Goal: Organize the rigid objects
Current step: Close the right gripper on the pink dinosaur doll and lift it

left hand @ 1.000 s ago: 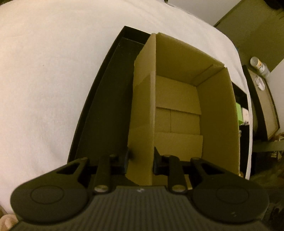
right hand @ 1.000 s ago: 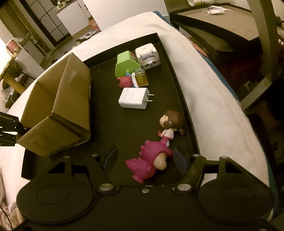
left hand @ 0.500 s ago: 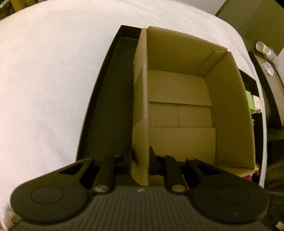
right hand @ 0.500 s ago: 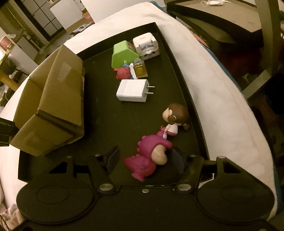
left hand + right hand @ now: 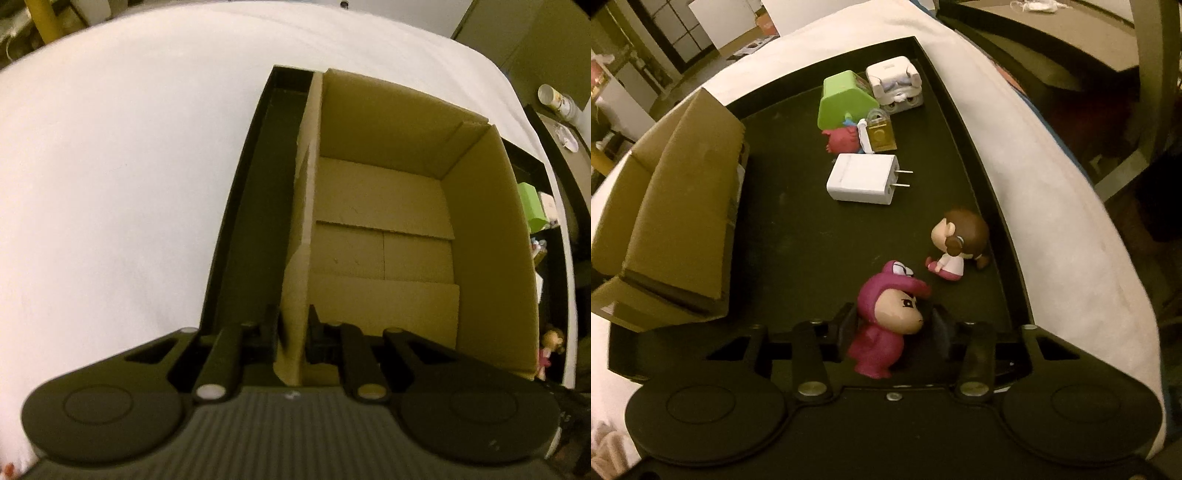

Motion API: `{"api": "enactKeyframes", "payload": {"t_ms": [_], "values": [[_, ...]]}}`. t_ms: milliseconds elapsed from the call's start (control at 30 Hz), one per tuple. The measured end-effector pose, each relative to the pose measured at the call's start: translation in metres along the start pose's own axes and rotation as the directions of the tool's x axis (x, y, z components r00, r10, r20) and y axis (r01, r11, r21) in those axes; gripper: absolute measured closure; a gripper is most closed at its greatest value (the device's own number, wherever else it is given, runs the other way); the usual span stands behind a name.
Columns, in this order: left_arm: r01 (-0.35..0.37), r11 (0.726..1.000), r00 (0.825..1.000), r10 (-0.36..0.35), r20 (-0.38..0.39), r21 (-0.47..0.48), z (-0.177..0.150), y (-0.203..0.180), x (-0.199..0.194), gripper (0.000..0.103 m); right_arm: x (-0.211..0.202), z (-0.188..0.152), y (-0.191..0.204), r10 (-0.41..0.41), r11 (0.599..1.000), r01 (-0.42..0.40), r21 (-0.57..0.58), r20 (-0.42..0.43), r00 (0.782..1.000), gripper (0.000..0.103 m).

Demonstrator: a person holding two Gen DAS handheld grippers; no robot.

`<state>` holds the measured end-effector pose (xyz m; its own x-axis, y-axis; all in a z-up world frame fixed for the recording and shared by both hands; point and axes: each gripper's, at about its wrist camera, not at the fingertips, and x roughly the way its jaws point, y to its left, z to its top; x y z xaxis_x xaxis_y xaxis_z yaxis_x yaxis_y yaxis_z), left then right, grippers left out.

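Left hand-held gripper pinching box wall; box empty, on tray. Right hand-held gripper jaws just closing, now clamping pink figure at tray's near end. Nothing boxed yet. Left on tray: girl figure, charger, green block, small items behind.

A white cloth-covered surface spreads from nine to twelve o'clock. A white cup stands on a dark side table at two o'clock.
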<state>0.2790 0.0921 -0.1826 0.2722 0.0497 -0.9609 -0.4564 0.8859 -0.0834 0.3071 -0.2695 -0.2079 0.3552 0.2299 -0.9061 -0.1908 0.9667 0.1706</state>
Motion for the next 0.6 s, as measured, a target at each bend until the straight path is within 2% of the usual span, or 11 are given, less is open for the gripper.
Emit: {"api": "enactKeyframes", "payload": {"t_ms": [100, 300, 600], "values": [[-0.018, 1.0, 1.0, 0.018, 0.017, 0.015, -0.001, -0.002, -0.003, 0.091, 0.0, 0.0, 0.005, -0.026, 0.999, 0.026, -0.029, 0.002, 1.0, 0.064], [-0.041, 0.998, 0.998, 0.039, 0.051, 0.048, -0.011, -0.001, -0.009, 0.092, -0.003, -0.003, 0.015, -0.061, 0.994, 0.063, -0.086, 0.031, 0.998, 0.065], [-0.094, 0.993, 0.992, 0.086, 0.096, 0.077, -0.018, 0.001, -0.02, 0.093, -0.025, 0.003, 0.039, -0.013, 0.988, 0.026, -0.151, 0.083, 0.996, 0.065]]}}
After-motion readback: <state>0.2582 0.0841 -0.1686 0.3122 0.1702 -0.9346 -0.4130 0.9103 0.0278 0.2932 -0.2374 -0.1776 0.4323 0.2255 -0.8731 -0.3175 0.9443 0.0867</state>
